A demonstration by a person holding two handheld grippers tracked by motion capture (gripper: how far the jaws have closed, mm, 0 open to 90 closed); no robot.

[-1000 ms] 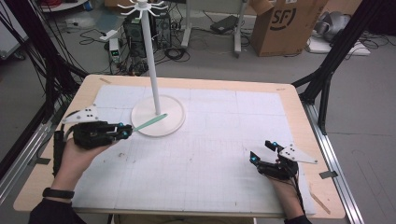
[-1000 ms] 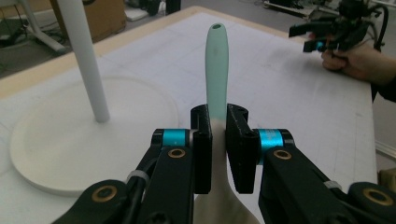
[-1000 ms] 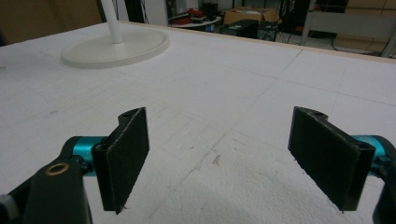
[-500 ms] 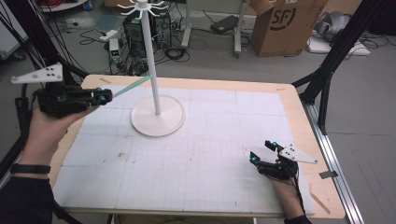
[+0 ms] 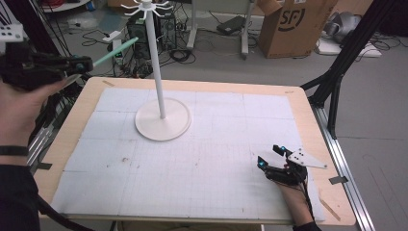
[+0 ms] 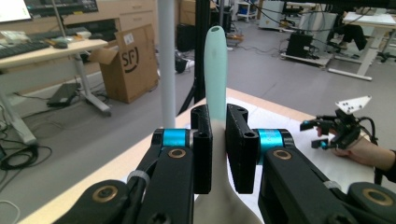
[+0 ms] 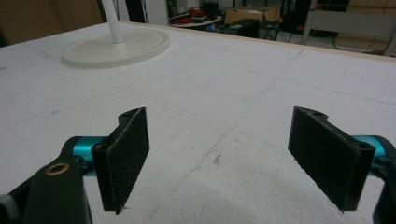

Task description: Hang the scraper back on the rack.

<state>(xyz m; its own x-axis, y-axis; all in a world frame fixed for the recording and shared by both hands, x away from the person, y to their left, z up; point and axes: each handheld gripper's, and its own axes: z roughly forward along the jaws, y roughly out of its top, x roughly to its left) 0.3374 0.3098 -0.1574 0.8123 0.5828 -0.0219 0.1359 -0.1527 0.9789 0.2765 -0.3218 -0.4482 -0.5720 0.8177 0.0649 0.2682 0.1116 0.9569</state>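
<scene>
My left gripper (image 5: pixel 79 64) is raised high at the left, above and beyond the table's left edge, shut on a pale mint-green flat utensil (image 5: pixel 115 51) whose handle points toward the white stand's pole (image 5: pixel 155 62). In the left gripper view the utensil (image 6: pixel 215 70) sticks up between the jaws of the left gripper (image 6: pixel 218 140), beside the pole (image 6: pixel 166 60). The white stand has a round base (image 5: pixel 162 122) and hooks at its top (image 5: pixel 145 6). My right gripper (image 5: pixel 271 155) rests low on the table's right front, open, with nothing between its pads (image 7: pixel 126 154).
White foam sheets cover the wooden table (image 5: pixel 308 125). Black frame legs (image 5: pixel 339 72) stand at the right rear, a cardboard box (image 5: pixel 291 26) and cables lie on the floor behind. The stand's base (image 7: pixel 116 46) lies ahead of the right gripper.
My left hand has lifted the utensil from near the stand's base up and to the left, high above the table edge. The right gripper has stayed in place.
</scene>
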